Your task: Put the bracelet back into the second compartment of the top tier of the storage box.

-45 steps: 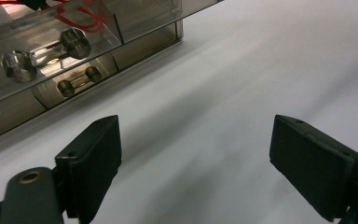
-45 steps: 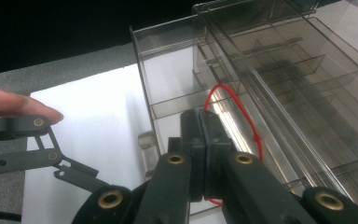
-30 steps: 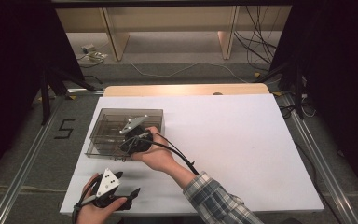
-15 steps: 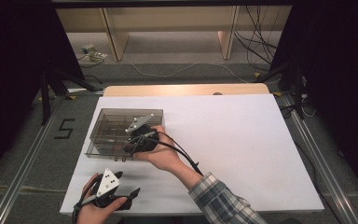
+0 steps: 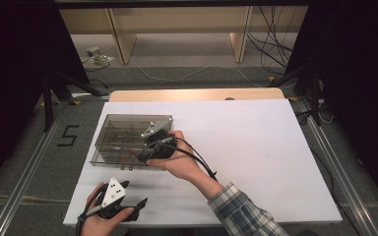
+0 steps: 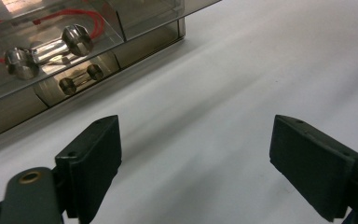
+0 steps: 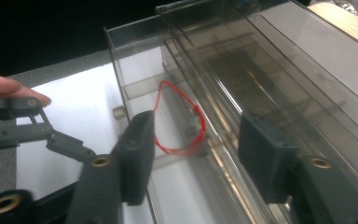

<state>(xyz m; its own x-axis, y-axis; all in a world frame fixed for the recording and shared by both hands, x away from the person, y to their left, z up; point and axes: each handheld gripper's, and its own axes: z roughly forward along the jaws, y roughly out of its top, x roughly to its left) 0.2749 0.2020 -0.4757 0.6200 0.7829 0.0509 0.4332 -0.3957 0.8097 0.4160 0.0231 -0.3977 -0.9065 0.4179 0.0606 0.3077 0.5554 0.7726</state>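
A smoky clear compartment box [image 5: 123,132] sits on the white table's left half. My right gripper [image 5: 145,150] hangs at the box's near right corner, pointing into it. Its jaws have just been opening and stand apart [image 7: 196,158], pressing on nothing. Beyond them a red loop of cord [image 7: 182,123] lies on the floor of one compartment. My left gripper [image 5: 134,194] rests near the table's front edge, wide open [image 6: 205,158] over bare white surface. Two shiny metal dumbbell-shaped pieces [image 6: 46,51] [image 6: 80,79] lie in the box's front compartments.
The box's clear upper panel [image 7: 307,60] slants along the right of the right gripper view. The white sheet [image 5: 256,147] spreads to the right of the box. A wooden strip [image 5: 197,94] borders its far edge, and metal rails [image 5: 334,162] run along both sides.
The right hand has shifted slightly to the right along the box's near side. The left hand and the box have not moved.
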